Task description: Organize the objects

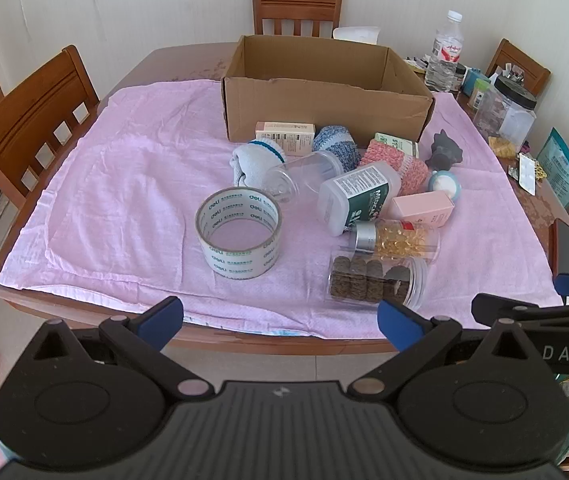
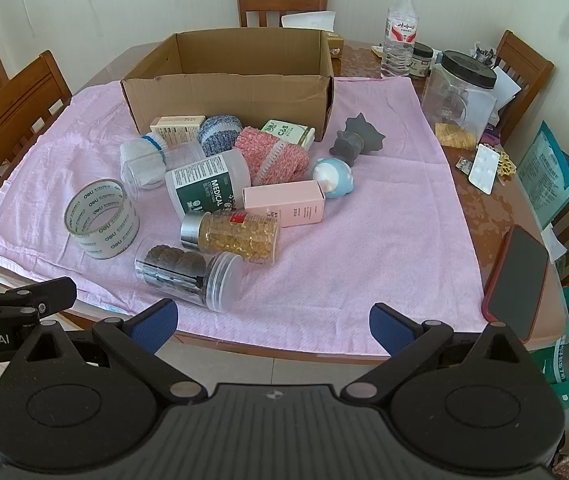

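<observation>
- Left wrist view: our left gripper (image 1: 280,318) hangs wide apart, empty, near the tape roll (image 1: 239,233).
- Our right gripper (image 2: 272,326) is likewise spread, before the cardboard box (image 2: 228,92).

box (image 1: 324,112) floor hidden by its front wall, green carton (image 2: 288,131) half behind pink sock (image 2: 272,156), blister pack (image 2: 484,168) print too small

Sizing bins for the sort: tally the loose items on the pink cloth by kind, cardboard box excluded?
Small cartons: 3 (cream, green-and-white, pink)
Jars and bottles: 4 (empty clear, white medical, capsule, dark-disc)
Rolled socks: 3 (white, blue, pink)
Toys: 2 (grey, blue-white)
Tape roll: 1
Total: 13
</observation>
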`<state>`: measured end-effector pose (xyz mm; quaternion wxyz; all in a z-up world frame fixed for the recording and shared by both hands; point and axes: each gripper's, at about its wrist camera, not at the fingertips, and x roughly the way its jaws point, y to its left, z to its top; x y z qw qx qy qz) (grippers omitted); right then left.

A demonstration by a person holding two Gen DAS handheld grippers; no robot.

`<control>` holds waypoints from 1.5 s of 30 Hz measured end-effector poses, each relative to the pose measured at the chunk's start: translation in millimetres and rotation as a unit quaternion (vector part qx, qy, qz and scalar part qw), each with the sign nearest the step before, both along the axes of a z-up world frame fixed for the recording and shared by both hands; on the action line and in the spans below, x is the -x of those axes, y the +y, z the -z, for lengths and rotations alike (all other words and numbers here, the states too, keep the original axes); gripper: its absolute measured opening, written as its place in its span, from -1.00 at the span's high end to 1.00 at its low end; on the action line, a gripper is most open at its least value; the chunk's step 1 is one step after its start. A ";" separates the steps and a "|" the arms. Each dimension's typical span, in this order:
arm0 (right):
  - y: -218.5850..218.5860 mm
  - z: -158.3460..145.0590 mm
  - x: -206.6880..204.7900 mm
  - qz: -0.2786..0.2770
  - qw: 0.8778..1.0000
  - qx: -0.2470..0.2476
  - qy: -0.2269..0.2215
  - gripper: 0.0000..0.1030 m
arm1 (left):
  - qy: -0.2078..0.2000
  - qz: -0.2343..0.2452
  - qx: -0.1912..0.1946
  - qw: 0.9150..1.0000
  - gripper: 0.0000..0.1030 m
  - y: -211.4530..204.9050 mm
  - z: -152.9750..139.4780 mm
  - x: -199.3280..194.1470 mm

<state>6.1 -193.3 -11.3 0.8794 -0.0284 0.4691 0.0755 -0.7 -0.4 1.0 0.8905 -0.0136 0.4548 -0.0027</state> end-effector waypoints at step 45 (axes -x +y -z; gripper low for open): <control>-3.4 -2.8 -3.2 -0.002 1.000 -0.003 0.002 -1.00 | -0.020 0.010 -0.004 1.000 -0.99 -5.6 -6.5 -1.0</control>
